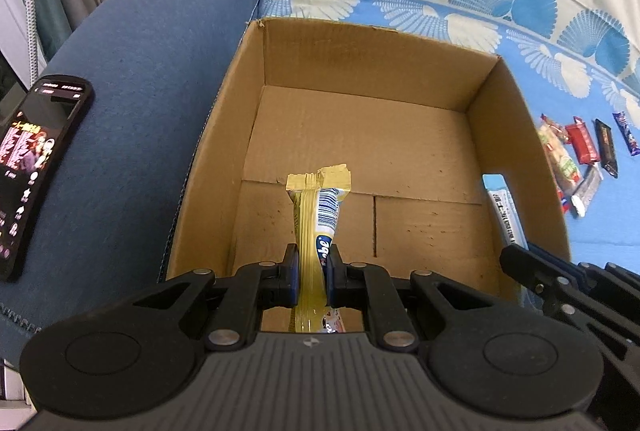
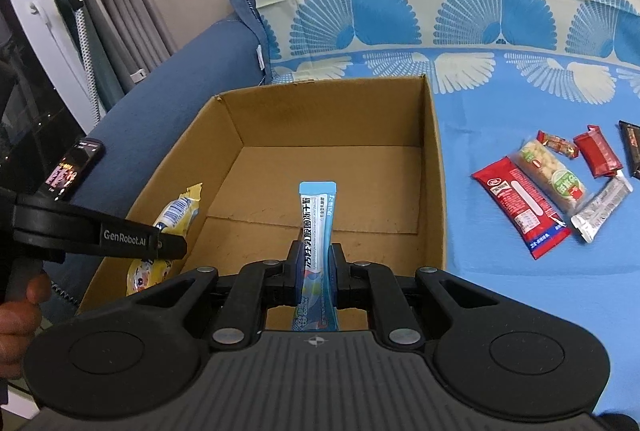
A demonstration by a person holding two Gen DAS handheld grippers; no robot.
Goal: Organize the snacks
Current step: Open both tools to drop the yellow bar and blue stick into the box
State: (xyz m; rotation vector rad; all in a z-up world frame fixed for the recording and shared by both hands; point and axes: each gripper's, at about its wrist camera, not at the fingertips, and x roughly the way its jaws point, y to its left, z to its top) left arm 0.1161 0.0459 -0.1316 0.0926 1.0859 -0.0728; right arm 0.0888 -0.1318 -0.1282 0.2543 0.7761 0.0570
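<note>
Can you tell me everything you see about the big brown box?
The cardboard box is plain brown, open at the top, its flaps gone or folded away. Its floor is bare, with a seam and small dark specks. It sits on the blue patterned cover, against the blue sofa arm. No snack lies inside yet; both held packets hang over it.
</note>
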